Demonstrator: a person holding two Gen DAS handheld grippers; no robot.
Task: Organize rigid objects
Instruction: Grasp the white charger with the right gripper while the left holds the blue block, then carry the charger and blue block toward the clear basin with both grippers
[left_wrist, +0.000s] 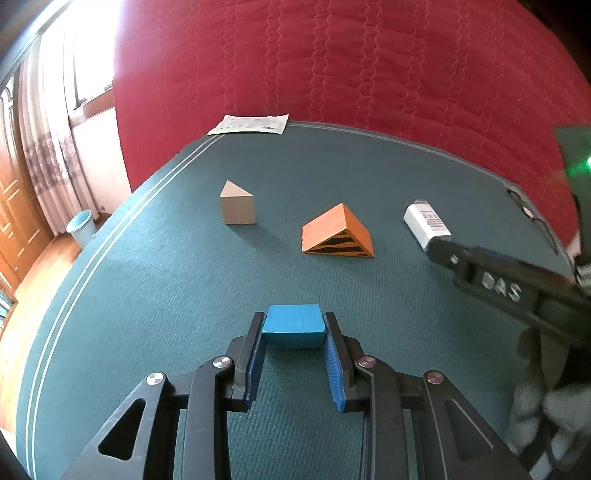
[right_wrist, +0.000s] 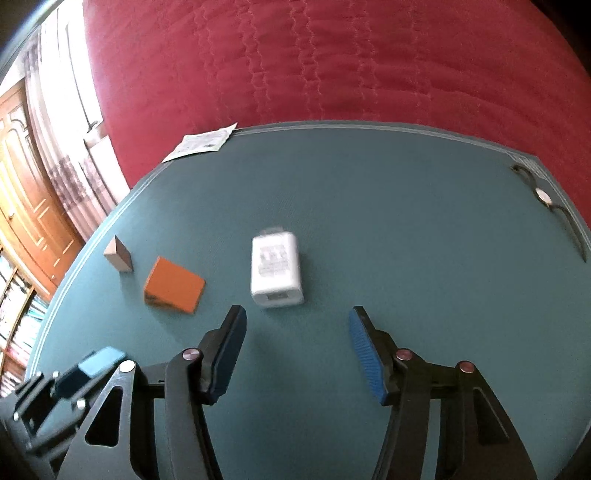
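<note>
1. My left gripper (left_wrist: 294, 326) is clamped on a blue block (left_wrist: 293, 325); both pads press its sides, and the block sits at the fingertips just above the green table mat (left_wrist: 147, 295).
2. My right gripper (right_wrist: 297, 325) stands apart with nothing between its fingers; no pad touches anything.
3. A white charger (right_wrist: 276, 272) lies flat on the mat just ahead of the right fingertips, slightly toward the left finger, not touching either.
4. An orange wedge (right_wrist: 173, 285) lies ahead and to the left of the right gripper; a tan prism (right_wrist: 119, 254) stands just beyond it, farther left.
5. From the left gripper, the wedge is ahead, the prism ahead-left, the charger ahead-right.
6. A paper leaflet (left_wrist: 249, 124) sits at the mat's far edge, against a red quilt (left_wrist: 351, 66).
7. Scissors (right_wrist: 550, 206) lie far ahead-right of the right gripper.
</note>
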